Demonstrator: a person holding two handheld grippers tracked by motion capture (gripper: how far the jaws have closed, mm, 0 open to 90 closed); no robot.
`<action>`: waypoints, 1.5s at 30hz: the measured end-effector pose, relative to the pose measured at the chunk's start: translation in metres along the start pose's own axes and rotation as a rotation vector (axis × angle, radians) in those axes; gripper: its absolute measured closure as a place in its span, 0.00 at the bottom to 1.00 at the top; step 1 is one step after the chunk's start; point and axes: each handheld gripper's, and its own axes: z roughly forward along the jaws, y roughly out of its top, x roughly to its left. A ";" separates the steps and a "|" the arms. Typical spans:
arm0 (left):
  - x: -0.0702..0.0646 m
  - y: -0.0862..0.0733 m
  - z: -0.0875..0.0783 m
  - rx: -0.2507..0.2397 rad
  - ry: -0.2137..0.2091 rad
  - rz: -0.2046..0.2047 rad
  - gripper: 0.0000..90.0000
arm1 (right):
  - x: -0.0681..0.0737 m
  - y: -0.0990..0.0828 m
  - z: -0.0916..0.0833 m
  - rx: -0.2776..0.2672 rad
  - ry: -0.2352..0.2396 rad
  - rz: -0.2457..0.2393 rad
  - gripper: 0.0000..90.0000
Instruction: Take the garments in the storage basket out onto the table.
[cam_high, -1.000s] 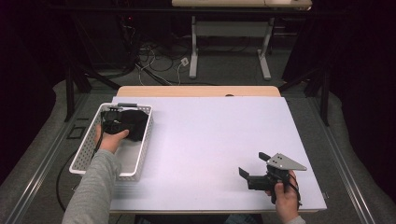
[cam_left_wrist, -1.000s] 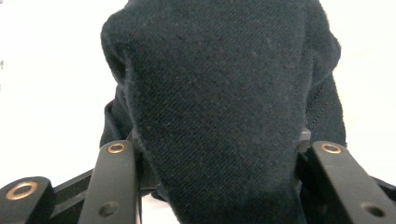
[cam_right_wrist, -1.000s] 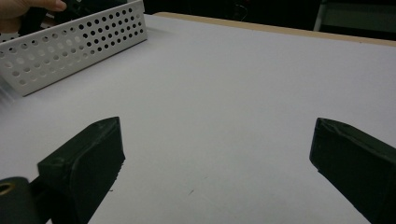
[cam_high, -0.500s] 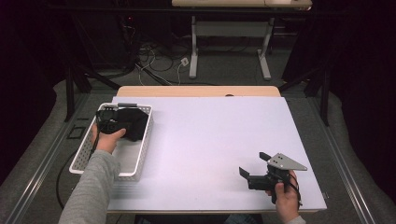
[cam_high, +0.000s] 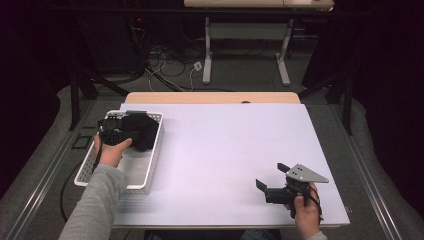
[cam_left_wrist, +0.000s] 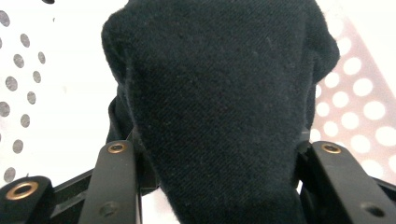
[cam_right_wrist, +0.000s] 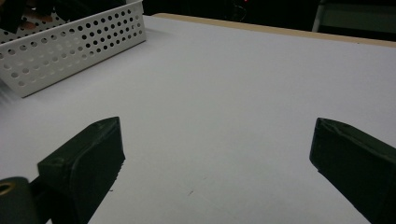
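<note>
Left tongs (cam_left_wrist: 205, 186) are clamped on a bundle of black cloth (cam_left_wrist: 219, 112), the dark fabric bulging up between the two jaws. From the high view, those left tongs (cam_high: 116, 131) sit over the far end of the white perforated basket (cam_high: 150, 172), and the black cloth (cam_high: 140, 129) is bunched there inside it, draped near the far right wall. Whether the bundle is clear of the basket floor or resting on it, I cannot tell.

Over to the other side: the right tongs (cam_high: 272, 179) wait low over the near right part of the white desk (cam_high: 225, 145), jaws spread wide with nothing between them, well apart from the basket. The right gripper view confirms it, bare desk between the open right tongs (cam_right_wrist: 217, 154), basket off in the far corner.

My read: the grab is made, the cloth is secured. Carrying it out onto the desk looks to be what remains.
</note>
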 end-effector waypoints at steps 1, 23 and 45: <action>0.000 0.000 -0.001 -0.004 0.000 0.003 0.54 | 0.000 0.000 0.000 0.003 0.000 -0.001 0.03; 0.000 -0.004 -0.035 -0.152 -0.024 -0.033 0.54 | 0.001 0.000 0.000 0.002 -0.001 0.002 0.03; -0.003 -0.007 -0.067 -0.278 -0.076 -0.033 0.54 | -0.001 0.000 0.000 0.000 0.000 0.003 0.03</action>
